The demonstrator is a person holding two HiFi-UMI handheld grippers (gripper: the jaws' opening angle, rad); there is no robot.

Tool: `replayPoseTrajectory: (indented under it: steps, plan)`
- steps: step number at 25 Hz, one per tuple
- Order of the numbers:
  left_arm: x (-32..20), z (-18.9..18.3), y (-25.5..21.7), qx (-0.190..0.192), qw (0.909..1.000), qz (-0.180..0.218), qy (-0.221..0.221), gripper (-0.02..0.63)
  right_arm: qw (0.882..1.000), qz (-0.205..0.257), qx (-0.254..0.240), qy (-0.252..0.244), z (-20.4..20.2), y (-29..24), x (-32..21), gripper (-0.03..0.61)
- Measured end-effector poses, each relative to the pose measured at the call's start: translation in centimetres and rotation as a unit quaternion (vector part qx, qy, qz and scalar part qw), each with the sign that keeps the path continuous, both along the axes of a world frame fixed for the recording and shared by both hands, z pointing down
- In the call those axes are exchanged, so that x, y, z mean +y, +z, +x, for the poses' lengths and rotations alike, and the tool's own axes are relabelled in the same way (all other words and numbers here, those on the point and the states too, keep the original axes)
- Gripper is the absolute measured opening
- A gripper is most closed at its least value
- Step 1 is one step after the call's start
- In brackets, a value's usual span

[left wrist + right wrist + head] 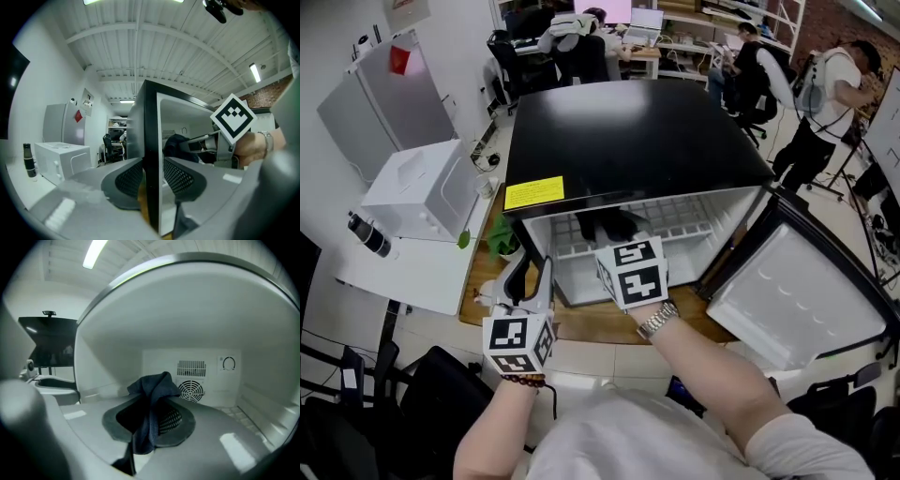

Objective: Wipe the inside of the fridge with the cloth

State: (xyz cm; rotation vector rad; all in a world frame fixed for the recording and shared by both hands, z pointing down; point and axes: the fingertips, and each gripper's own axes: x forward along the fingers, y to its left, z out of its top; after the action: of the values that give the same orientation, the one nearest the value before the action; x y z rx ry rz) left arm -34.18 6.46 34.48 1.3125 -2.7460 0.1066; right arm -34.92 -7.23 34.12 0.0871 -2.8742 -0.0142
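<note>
In the head view, the fridge [637,141] is seen from above, black-topped, with its door [797,300] swung wide to the right and the white interior exposed. The left gripper [532,272] is set at the front of the fridge's left wall, while the right gripper [617,242] is reached into the opening, and the dark cloth [602,225] is visible just beyond it, inside the cavity above a wire shelf [675,220]. In the left gripper view, the black front edge of that left wall is seen running upright between the jaws, which are clamped on it from both sides; the fridge is judged to be steadied by this grip. In the right gripper view, the jaws are closed together on the cloth, a bunched fold standing up above them and a tail hanging below. Beyond it, the back wall is shown with a round fan grille [191,390] and a dial [228,363]. The cloth does not appear to be pressed against any surface, though contact below the jaws cannot be ruled out. The step in hand is judged to be the wiping itself, at its start or between strokes. For the next move, the cloth would need to be brought against a wall, the back panel or the shelf and swept across with light pressure, the fan grille being avoided so the fabric is not snagged.
</note>
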Motion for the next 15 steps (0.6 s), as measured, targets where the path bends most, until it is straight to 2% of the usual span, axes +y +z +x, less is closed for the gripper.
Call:
replayPoseTrajectory:
  steps: [8,15]
  plan:
    - [0.0,0.2,0.2,-0.001,1.0,-0.004,0.003,0.135,0.998,-0.006,0.018,-0.063,-1.3,2.8,5.5,0.055]
    - [0.1,0.1,0.1,-0.002,0.9999,-0.008,0.008,0.135,0.997,-0.002,0.046,-0.057,-1.8,5.1,5.7,0.055]
